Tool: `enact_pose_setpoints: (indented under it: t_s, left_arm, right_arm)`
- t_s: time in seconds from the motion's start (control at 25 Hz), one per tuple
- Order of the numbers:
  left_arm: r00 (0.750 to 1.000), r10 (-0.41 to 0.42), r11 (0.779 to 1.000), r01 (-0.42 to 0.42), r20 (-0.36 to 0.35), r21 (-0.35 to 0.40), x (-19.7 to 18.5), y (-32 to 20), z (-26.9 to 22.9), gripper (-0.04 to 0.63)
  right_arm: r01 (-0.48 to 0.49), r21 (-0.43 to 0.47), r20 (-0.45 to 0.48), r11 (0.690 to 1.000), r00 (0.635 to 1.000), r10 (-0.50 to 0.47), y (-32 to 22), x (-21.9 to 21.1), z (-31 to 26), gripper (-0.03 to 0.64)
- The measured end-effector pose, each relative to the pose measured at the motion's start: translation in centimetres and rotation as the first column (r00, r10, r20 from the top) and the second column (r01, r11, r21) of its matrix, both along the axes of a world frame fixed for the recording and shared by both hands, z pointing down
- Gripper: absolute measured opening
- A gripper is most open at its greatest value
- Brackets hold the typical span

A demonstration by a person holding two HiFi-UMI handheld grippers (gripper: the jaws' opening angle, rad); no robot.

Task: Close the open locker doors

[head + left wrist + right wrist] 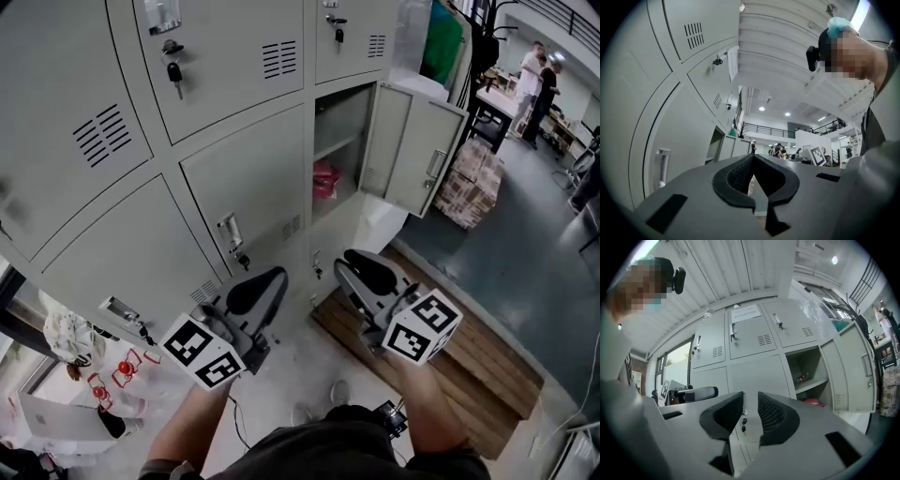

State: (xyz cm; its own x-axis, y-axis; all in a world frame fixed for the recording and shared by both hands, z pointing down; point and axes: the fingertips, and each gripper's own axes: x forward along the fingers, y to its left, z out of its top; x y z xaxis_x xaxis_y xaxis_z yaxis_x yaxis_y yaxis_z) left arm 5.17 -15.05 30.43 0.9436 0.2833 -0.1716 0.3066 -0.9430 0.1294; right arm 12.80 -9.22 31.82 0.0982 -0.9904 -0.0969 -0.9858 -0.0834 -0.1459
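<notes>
Peeking from the open locker (342,122), a pink item (325,178) defies identification.

Left claw (269,279): held forward about level, jaws meeting at the tips, nothing between them. Right claw (349,261): alongside the left claw but apart from it, jaws parted by a narrow gap, empty. Left forearm (187,427) and right forearm (431,403) extend behind their claws.

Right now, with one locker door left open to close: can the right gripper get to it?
Probably yes. The open door stands beyond the right gripper, to its right, and nothing visible sits between them. Its jaws are apart and empty, not yet touching the door.
</notes>
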Motion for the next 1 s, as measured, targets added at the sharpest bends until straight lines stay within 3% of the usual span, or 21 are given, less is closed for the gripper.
enact_pose_setpoints:
  t_s: [0.44, 1.0]
  left_arm:
    - [0.997, 0.073, 0.997, -0.073, 0.020, 0.008, 7.0, 1.3, 0.7, 0.009]
    - [0.997, 0.065, 0.998, -0.065, 0.036, -0.006, 22.3, 4.6, 0.5, 0.009]
  right_arm:
    - [-0.074, 0.010, 0.009, 0.997, 0.997, 0.074, 1.8, 6.9, 0.4, 0.063]
    - [-0.084, 0.006, 0.020, 0.996, 0.996, 0.084, 5.2, 22.6, 0.2, 0.063]
